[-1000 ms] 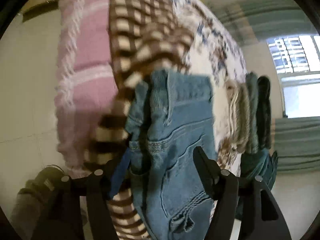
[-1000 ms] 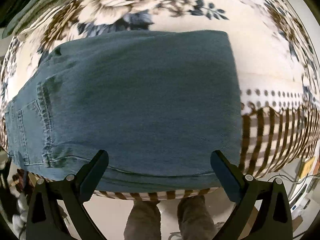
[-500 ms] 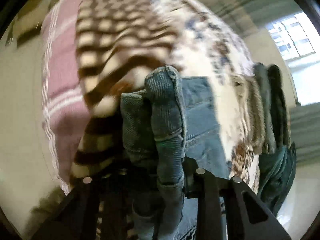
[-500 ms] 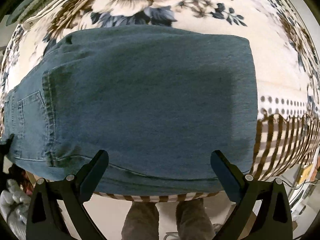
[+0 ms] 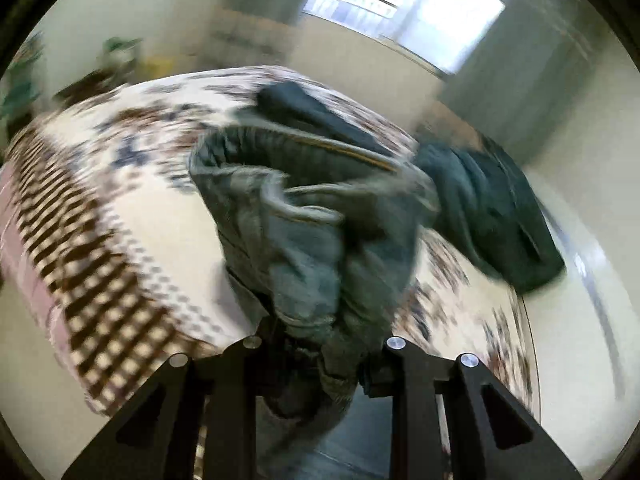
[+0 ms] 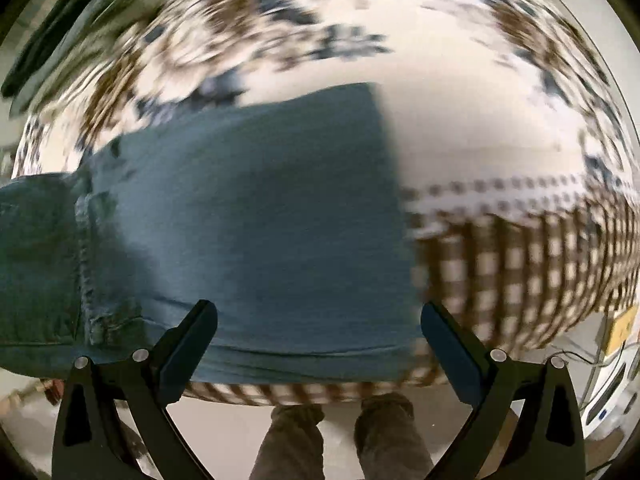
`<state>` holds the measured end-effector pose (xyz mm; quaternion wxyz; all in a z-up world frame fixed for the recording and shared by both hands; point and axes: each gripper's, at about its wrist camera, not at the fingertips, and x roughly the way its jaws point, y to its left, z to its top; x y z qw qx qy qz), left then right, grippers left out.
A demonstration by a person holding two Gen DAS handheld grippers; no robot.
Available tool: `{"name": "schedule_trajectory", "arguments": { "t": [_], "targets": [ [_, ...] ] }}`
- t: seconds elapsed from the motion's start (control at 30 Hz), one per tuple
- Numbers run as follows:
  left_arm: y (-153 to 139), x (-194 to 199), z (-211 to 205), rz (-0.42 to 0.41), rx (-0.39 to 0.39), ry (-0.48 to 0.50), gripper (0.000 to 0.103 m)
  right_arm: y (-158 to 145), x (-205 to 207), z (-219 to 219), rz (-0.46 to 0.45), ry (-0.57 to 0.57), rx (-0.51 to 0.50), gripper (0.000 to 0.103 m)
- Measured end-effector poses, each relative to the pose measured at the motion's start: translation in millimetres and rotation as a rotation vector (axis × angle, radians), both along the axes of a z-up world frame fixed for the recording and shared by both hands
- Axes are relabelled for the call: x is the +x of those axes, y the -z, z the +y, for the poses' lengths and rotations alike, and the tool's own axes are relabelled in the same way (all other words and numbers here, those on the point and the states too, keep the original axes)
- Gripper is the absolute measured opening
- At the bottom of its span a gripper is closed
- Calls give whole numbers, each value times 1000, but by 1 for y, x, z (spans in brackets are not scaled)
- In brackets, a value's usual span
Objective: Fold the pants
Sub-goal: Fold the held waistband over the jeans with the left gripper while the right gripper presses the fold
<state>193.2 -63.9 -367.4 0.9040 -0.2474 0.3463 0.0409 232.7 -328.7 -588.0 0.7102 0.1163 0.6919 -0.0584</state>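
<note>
The left gripper [image 5: 320, 344] has its jaws clamped on a bunched handful of the blue denim pants [image 5: 316, 216], the waistband end by the look of the ribbed seam and open top edge that stand up in front of the lens. The cloth is lifted clear of the bed here, probably so that this end can be carried over the rest of the garment to make the fold; a pinch through several layers keeps them together while they travel. The left wrist view is smeared with motion, so finer detail of the grip is hard to read.

The right gripper [image 6: 318, 332] hovers with its jaws spread wide, holding nothing, just above the near edge of the pants [image 6: 248, 220]. That part lies flat and smooth on the floral bedspread with a brown checked border [image 6: 500, 112], close to the bed's edge. An open gripper placed there is likely ready to pin or steady the flat portion while the other end comes across.

By count: one pair of pants being folded, two grippers, one bed. Farther back on the bed, the left wrist view shows one dark teal heap of clothing [image 5: 492, 208], too blurred to tell how many pieces it holds. Two grey-trousered legs of the person [image 6: 336, 436] stand at the bedside.
</note>
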Motion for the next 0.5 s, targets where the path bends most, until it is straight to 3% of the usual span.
{"name": "schedule_trajectory", "arguments": {
  "t": [0.17,0.37,0.5],
  "targets": [
    [8,4,-103,47,55,207,21,-5,-18,-81,-15,83,-13,103],
    [82,11,-225,233,91,457,21,-4,-32,-172,-27,166,-23,103],
    [119,11,-264,324,163,524,21,-7,-35,-205,-39,199,-18,103]
  ]
}}
